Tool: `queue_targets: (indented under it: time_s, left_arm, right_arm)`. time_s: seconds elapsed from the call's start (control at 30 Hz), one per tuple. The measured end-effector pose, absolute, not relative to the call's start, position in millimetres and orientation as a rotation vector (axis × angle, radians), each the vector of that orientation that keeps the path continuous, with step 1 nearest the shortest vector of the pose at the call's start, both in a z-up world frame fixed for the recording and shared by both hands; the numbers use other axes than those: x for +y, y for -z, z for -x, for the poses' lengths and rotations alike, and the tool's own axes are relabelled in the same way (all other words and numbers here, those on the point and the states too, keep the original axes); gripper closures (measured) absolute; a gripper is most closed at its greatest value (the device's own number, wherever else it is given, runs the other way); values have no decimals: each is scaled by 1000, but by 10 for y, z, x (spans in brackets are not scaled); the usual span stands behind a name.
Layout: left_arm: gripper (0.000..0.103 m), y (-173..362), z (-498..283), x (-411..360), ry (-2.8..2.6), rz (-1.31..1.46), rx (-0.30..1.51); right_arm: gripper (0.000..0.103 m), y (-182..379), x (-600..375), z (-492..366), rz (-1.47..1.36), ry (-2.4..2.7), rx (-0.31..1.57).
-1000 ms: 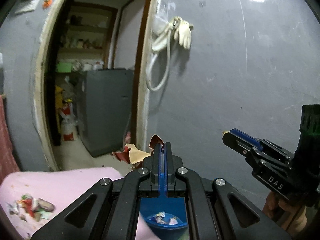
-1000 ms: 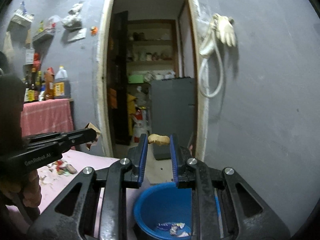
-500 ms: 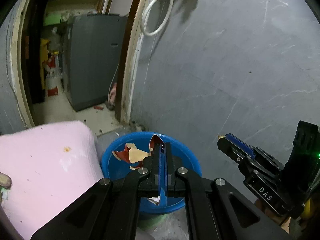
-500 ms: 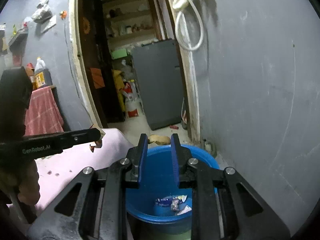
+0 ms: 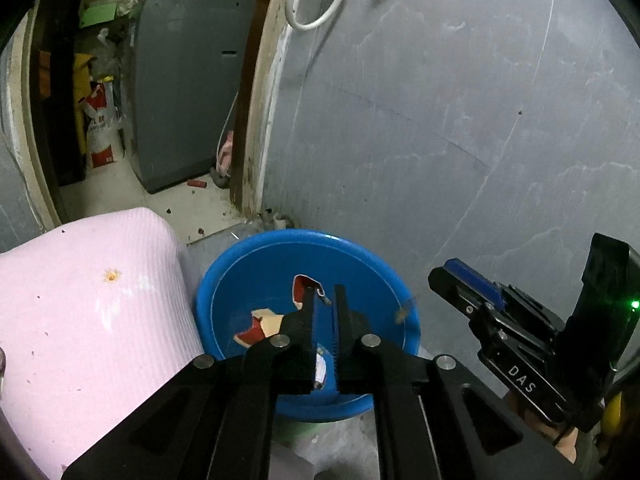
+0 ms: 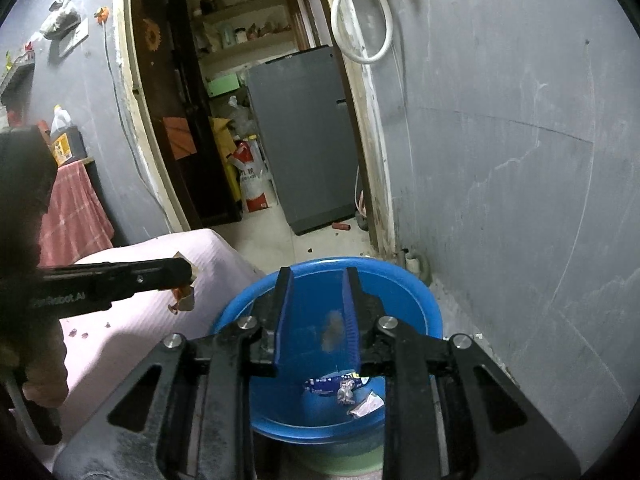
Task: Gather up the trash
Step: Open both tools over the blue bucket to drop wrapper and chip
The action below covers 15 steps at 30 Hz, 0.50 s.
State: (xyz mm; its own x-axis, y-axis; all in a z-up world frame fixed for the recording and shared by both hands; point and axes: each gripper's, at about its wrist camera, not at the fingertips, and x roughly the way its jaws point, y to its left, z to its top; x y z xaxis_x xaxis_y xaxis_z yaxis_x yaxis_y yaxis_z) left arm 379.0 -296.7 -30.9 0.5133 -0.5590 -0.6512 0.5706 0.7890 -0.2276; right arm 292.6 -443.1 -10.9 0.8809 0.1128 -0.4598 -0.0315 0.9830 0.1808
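Observation:
A blue basin (image 5: 404, 344) sits on the floor by the grey wall and also shows in the right wrist view (image 6: 432, 312). My left gripper (image 5: 326, 300) hangs over it with its jaws slightly apart; a red and tan wrapper (image 5: 260, 326) is loose just left of the fingers. My right gripper (image 6: 318, 280) is open above the basin, and a blurred tan scrap (image 6: 332, 330) is falling between its fingers. Several wrappers (image 6: 344, 390) lie in the basin bottom. In the right wrist view the left gripper (image 6: 184, 276) shows the wrapper at its tip.
A pink-covered table (image 5: 80, 304) stands left of the basin. A doorway (image 6: 248, 120) opens behind, with a grey appliance (image 6: 304, 140) inside. A grey wall (image 5: 460, 120) runs along the right. A white hose (image 6: 360, 20) hangs on the door frame.
Both grippers have tipped down over the basin. The left jaws have parted and the wrapper has come loose. The right jaws have widened and the tan scrap is dropping.

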Motion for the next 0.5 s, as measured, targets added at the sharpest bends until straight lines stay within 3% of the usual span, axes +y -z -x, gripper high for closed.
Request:
queue_targets:
  time_s: [0.13, 0.4, 0.5]
  left_arm:
    - [80, 366, -3808, -2929, 681, -11, 788]
    - [77, 314, -3762, -2849, 667, 26, 779]
    - [70, 251, -3709, -2759, 654, 41, 749]
  right_arm:
    - [76, 145, -4459, -2936, -177, -70, 495]
    - [71, 99, -4463, -2889, -185, -56, 480]
    - [65, 35, -4445, -2842, -177, -50, 457]
